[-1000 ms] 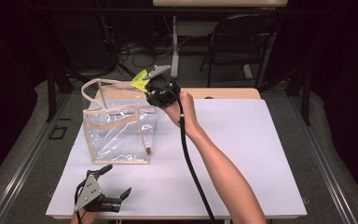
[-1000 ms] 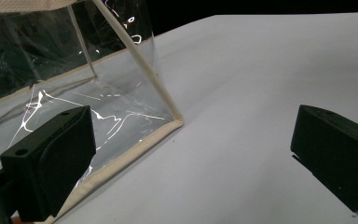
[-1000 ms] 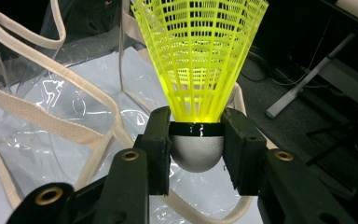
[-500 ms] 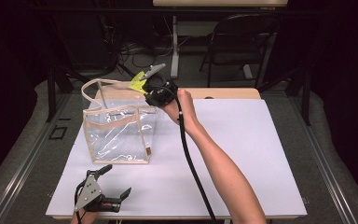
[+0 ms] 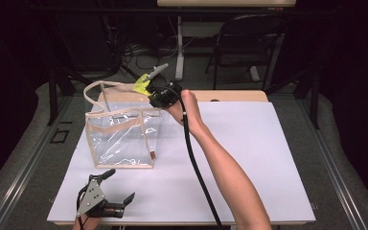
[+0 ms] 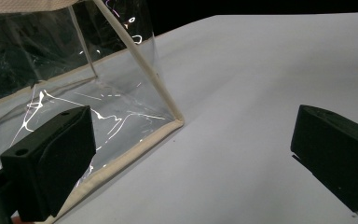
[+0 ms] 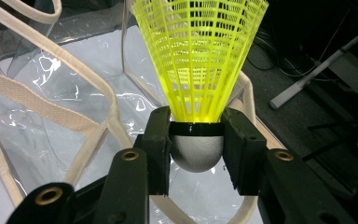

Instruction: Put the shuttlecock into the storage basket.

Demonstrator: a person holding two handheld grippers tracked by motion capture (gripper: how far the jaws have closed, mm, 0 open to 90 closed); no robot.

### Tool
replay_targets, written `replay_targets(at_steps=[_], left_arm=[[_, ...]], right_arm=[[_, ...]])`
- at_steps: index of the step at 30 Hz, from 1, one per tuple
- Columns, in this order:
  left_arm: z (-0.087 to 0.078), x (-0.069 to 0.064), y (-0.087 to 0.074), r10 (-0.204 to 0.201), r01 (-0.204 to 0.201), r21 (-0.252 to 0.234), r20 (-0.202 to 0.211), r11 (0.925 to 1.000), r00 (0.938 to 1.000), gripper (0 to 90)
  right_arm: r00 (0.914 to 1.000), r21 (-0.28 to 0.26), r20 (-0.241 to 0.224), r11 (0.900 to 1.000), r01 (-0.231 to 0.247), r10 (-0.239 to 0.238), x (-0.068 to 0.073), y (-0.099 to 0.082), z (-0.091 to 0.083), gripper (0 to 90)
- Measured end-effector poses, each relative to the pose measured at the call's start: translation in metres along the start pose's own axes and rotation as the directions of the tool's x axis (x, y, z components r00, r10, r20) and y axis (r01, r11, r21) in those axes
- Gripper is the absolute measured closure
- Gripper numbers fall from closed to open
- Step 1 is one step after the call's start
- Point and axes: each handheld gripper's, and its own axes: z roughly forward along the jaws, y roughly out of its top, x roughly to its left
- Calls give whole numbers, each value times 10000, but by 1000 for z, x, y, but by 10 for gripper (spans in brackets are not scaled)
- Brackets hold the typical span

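Shuttlecock [image 7: 198, 70] sat clamped by its cork in the right gripper [image 7: 196, 154] just above the open mouth of the clear bag [image 5: 122, 139], picked up but not yet dropped in, while the left gripper [image 5: 116, 188] rested wide open and empty near the bag's front corner.

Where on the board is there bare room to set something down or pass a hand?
The board is bare right of the forearm, and in front of the bag between the left gripper and that forearm. It is crowded at the bag's mouth, where the right gripper holds the shuttlecock.
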Motion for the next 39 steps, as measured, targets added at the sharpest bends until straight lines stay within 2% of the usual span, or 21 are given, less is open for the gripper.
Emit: replay_targets(at_steps=[13,39], left_arm=[[0,0,0,0,0,4,1,10000,10000,0],[0,0,0,-23,23,-3,-6,10000,10000,0]], right_arm=[[10000,271,-44,9996,43,-42,1,1,8,643],[9975,843,93,9940,690,-701,6,1,20,641]])
